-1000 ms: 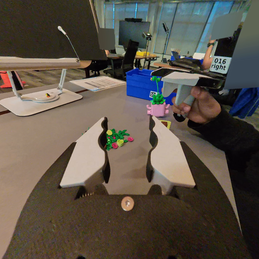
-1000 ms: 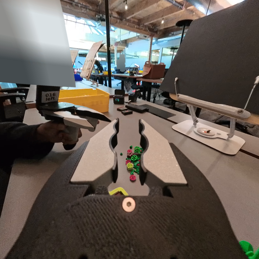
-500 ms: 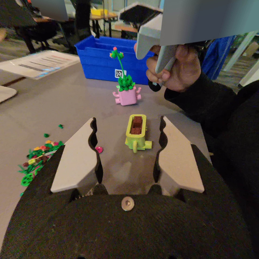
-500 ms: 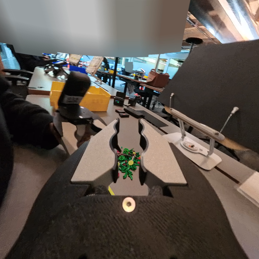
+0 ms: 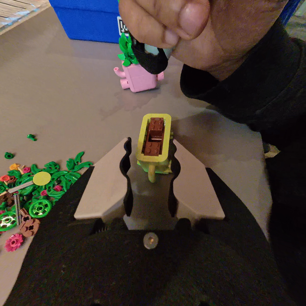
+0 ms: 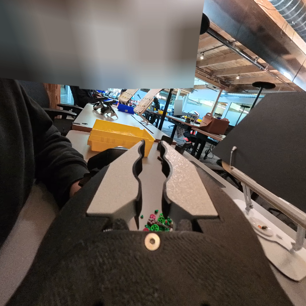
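Yellow-green brick planter (image 5: 153,145), filled with brown bricks, stands on the grey table (image 5: 58,92) between the 2 fingers of the left gripper (image 5: 150,144). Its right side lies against the right finger, while a narrow gap shows at the left finger, so the jaws stand apart around it and I cannot tell whether they press on it. A pink brick pot (image 5: 138,79) with green leaves stands farther back, in front of a blue bin (image 5: 89,19). To the left lies a loose pile of toy pieces (image 5: 29,190): green leaves, green wheels, pink flowers and a round yellow disc. A hand (image 5: 173,24) in a black sleeve hangs above the pink pot, gripping a handle.

Over in the right wrist view, the right gripper (image 6: 151,145) is held up off the table with its jaws apart and nothing between them. The same toy pieces (image 6: 157,222) show below it, low between the fingers. A yellow bin (image 6: 115,139) sits beyond on the table, and a white stand (image 6: 273,235) with a black board is at the right.
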`<state>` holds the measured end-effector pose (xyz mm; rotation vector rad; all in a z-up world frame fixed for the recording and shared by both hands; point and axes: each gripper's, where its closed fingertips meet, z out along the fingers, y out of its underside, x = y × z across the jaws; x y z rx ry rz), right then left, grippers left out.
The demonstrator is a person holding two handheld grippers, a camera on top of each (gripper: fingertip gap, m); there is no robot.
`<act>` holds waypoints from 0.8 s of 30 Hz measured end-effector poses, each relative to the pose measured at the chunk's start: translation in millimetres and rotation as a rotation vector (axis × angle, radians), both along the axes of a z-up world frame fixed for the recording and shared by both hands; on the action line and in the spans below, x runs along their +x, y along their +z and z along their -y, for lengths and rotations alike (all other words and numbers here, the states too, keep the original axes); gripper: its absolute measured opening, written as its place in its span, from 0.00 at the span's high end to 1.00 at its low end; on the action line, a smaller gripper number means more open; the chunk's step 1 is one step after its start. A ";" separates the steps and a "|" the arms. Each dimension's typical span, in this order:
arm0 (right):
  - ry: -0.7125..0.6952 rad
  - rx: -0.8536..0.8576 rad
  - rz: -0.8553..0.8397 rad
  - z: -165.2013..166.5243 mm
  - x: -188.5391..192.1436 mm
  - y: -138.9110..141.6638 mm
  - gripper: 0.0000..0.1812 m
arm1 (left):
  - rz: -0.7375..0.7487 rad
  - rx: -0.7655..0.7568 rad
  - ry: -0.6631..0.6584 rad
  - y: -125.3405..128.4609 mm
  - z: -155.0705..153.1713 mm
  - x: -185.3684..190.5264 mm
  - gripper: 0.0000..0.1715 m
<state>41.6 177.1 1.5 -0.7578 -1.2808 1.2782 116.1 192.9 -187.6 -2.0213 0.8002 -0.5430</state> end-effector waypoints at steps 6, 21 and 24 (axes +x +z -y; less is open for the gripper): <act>0.102 -0.114 -0.092 4.1 3.1 -12.4 0.95 | -0.017 -0.019 -0.044 -3.9 12.0 2.2 0.66; -0.086 -0.159 -0.111 -35.7 22.0 -24.2 0.97 | -0.148 -0.068 -0.077 -23.9 11.4 9.8 0.74; -0.076 -0.168 -0.134 -33.5 28.1 -17.6 0.97 | -0.154 0.030 -0.050 -13.9 11.4 2.6 0.78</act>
